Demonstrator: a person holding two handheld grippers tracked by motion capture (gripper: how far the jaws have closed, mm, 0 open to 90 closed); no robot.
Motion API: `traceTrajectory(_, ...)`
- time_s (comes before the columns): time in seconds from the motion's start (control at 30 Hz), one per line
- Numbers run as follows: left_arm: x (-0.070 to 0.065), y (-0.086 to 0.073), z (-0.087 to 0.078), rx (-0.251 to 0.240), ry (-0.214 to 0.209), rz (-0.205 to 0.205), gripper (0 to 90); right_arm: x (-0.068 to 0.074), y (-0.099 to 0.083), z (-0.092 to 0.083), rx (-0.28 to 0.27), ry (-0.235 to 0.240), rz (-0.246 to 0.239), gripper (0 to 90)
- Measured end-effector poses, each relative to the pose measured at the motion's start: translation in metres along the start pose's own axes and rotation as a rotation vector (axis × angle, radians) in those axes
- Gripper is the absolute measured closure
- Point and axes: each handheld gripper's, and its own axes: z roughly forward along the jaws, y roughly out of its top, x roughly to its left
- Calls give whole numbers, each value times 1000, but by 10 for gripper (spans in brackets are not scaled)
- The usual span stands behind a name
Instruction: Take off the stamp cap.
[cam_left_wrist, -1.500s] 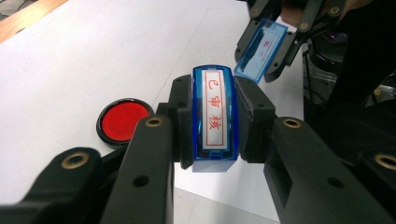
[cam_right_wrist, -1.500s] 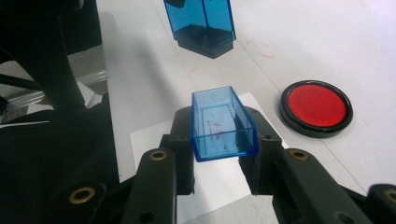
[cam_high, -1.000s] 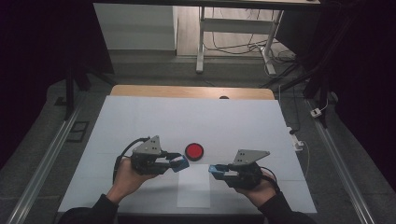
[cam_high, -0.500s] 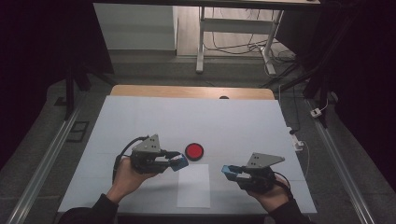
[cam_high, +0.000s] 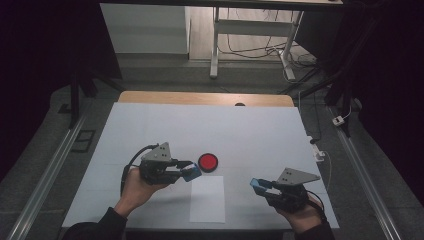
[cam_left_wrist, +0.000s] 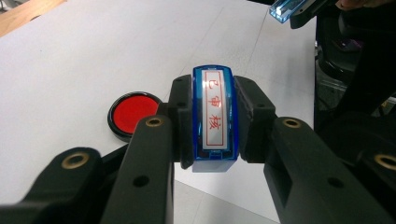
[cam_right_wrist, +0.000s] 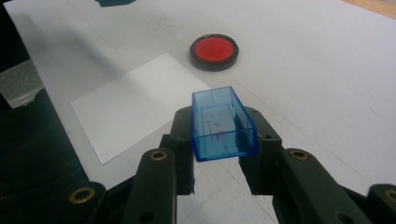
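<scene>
The blue stamp (cam_left_wrist: 213, 120) bears a label with red characters "已审核".

Black grippers with brass-ringed screw holes, grey plates, dark sleeves.

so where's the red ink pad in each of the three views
High view: the red ink pad sits on the table at centre, just right of the left gripper.
Left gripper view: the pad lies left of the jaws and the blue stamp.
Right gripper view: the pad is at top centre.
Shared landmark: the white paper sheet beside it.
</scene>
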Motion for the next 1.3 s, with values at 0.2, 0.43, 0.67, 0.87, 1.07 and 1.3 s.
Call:
traceTrajectory(0.2,1,1,1,2,2,-2,706,-2,-8,-10,-6,-33,38,681)
traceTrajectory(0.43,2,2,3,5,10,-2,706,-3,-18,-19,-7,-54,73,681)
traceTrajectory(0.67,4,4,5,6,22,-4,706,-5,-24,-26,-5,-64,105,681)
traceTrajectory(0.87,5,5,6,5,20,-10,706,-6,-28,-30,-12,-66,123,681)
traceTrajectory(1.07,7,6,7,4,20,-13,706,-6,-30,-33,-5,-71,126,680)
traceTrajectory(1.3,9,7,10,3,26,-16,706,-6,-32,-35,-5,-76,134,680)
